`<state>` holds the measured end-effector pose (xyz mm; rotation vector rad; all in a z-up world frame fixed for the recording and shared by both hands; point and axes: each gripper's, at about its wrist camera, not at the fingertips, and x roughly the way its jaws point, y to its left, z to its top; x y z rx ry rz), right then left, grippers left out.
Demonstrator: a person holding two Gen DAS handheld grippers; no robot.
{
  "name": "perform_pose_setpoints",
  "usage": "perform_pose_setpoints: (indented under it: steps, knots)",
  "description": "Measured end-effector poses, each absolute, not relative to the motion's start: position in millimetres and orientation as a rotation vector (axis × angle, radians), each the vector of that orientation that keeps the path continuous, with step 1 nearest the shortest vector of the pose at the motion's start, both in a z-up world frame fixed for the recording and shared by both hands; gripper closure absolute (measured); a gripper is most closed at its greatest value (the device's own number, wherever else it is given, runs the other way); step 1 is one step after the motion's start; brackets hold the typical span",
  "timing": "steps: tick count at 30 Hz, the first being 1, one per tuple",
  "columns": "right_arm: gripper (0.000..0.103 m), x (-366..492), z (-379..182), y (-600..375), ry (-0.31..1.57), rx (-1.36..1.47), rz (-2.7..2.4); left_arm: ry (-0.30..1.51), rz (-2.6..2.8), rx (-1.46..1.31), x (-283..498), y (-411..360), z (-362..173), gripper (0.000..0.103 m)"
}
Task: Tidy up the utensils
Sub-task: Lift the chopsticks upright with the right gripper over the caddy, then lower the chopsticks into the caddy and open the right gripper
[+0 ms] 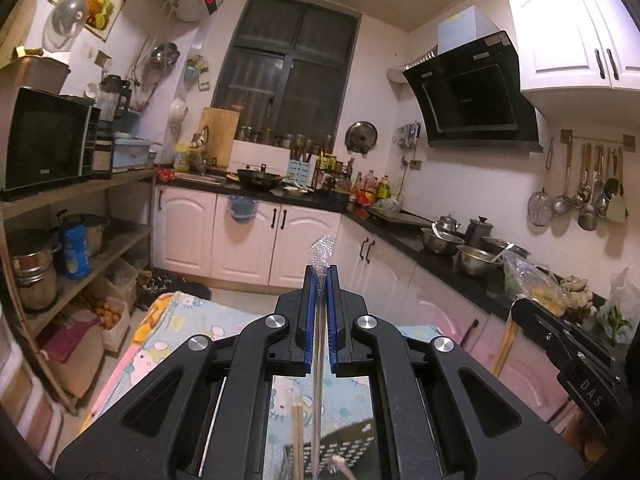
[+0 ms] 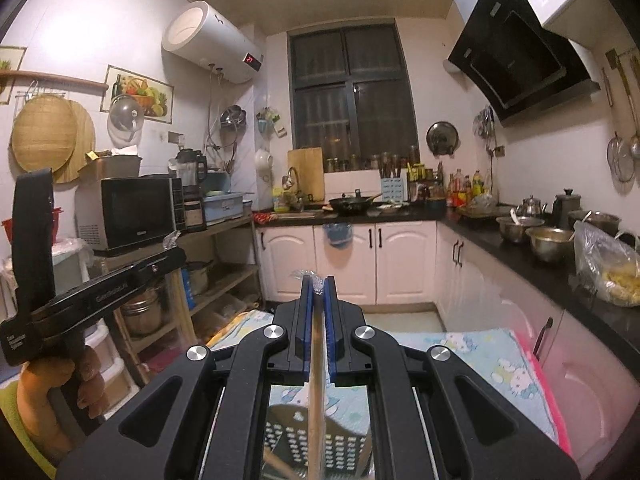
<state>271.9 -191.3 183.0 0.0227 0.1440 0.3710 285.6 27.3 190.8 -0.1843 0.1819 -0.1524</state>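
**Both jaws pinching wrapped chopsticks over the basket**

From my left wrist camera: my left gripper (image 1: 321,280) has its blue-padded jaws pressed together on a thin stick (image 1: 318,360), a chopstick in a clear wrapper. The stick runs straight up the gap between the jaws, and the crinkled end of the wrapper (image 1: 322,248) pokes out just past the tips. Below the jaws, the stick drops toward a dark basket (image 1: 352,440) with a grid of holes, cut off by the frame edge. Two more pale wooden chopsticks (image 1: 298,432) stand beside it there; whether they sit inside the basket I cannot tell. A cartoon-print cloth (image 1: 200,320) lies beneath. My right gripper shows at the far right edge, only partly in frame.

From my right wrist camera: my right gripper (image 2: 319,284) also has its jaws closed on a slim stick (image 2: 316,360), with a bit of shiny clear plastic (image 2: 310,276) bunched at the tips. The stick goes down to the perforated basket (image 2: 304,440), rounded and dark, its lower part hidden by my gripper's body. My left gripper (image 2: 176,248) appears at the left, held in a hand (image 2: 60,392); its jaws are seen side-on and hard to read from here. The black counter (image 2: 520,264) carries steel bowls.
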Motion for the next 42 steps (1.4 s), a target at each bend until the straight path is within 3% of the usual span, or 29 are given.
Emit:
perform_pose_setpoints:
  steps: [42]
  knots:
    - [0.097,308.8,90.9,-185.9,0.087,0.049,0.251,0.267,-0.192,-0.257,295.8,15.1,99.7,0.102]
